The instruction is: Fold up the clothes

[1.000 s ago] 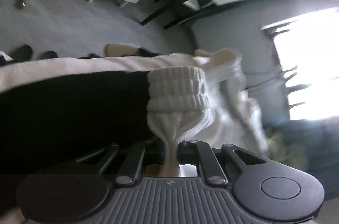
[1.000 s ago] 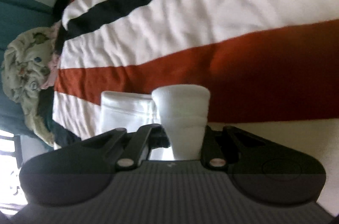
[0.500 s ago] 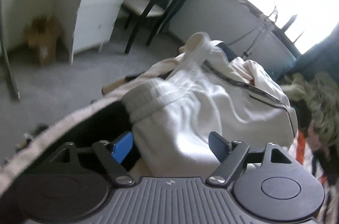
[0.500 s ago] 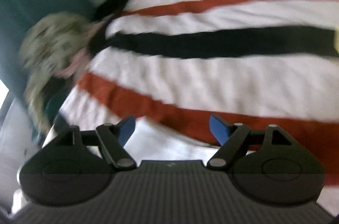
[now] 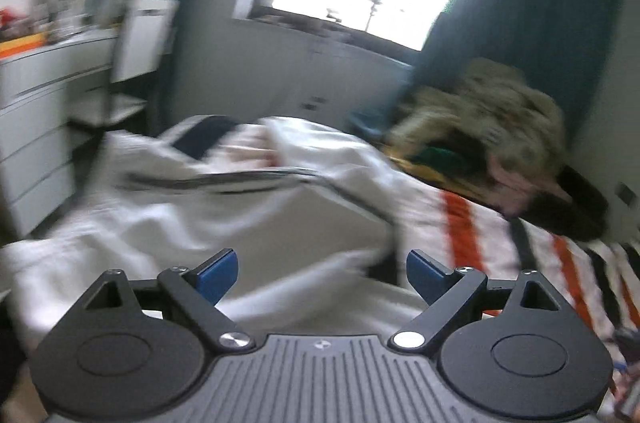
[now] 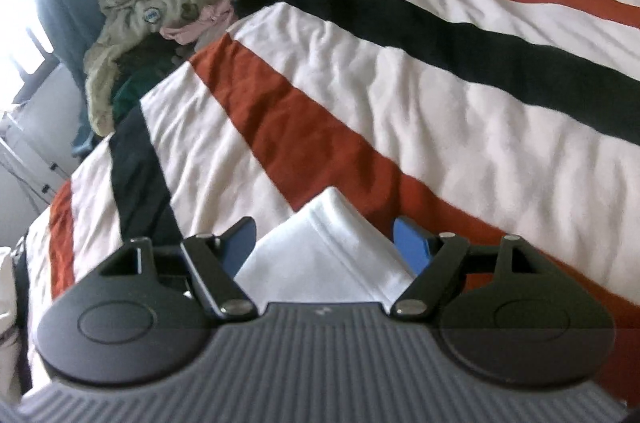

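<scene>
A white garment (image 5: 224,219) was seen lying rumpled on the striped bedspread (image 6: 400,71), only partly folded by appearance. Nothing was gripped: the left gripper (image 5: 322,269) and right gripper (image 6: 324,237) were spread, a white corner (image 6: 328,247) lying between the latter's fingers.

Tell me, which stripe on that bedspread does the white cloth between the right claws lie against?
The broad red stripe. The folded white garment, between the open fingers of the right gripper, points its tip onto it; the black stripes and the thinner red one lie farther off.
</scene>
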The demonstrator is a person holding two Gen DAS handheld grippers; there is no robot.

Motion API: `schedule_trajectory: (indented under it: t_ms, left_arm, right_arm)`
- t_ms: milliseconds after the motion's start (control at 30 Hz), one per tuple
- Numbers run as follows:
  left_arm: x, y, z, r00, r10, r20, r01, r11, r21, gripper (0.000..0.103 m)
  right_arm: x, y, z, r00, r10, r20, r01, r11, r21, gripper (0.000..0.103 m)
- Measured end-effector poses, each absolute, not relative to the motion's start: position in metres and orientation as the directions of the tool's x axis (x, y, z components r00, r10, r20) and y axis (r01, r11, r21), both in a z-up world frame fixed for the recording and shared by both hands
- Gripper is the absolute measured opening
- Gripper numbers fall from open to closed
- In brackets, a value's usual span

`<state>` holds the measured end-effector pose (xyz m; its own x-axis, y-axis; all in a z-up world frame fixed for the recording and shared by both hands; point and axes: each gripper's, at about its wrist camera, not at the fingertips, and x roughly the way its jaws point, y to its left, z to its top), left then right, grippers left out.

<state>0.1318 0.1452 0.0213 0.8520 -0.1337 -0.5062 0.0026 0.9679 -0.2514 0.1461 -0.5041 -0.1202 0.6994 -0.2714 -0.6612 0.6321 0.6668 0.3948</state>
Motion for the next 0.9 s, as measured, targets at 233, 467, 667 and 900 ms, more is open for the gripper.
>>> schedule_trajectory:
  t_ms: [233,467,667,900]
  left_arm:
    - [0.172,0.06,-0.019,0.825,-0.28,-0.492,0.176,0.953,-0.247,0.095]
    - [0.187,0.062,-0.061,0.832,-0.196,-0.519,0.151,0.98,-0.129,0.095]
    - [0.186,0.06,-0.065,0.84,-0.199,-0.504,0.176,0.98,-0.093,0.095]
    - [0.181,0.06,-0.067,0.837,-0.188,-0.513,0.161,0.982,-0.097,0.095]
  right_arm:
    - [0.157,-0.508,-0.135,0.723,-0.218,-0.656,0.579,0.708,0.403,0.077]
    - [0.179,-0.51,-0.151,0.66,-0.231,-0.715,0.582,0.759,0.293,0.029]
    - [0.182,-0.51,-0.135,0.708,-0.329,-0.625,0.572,0.786,0.234,0.015]
    - [0.192,-0.503,-0.138,0.669,-0.375,-0.642,0.585,0.798,0.144,0.02]
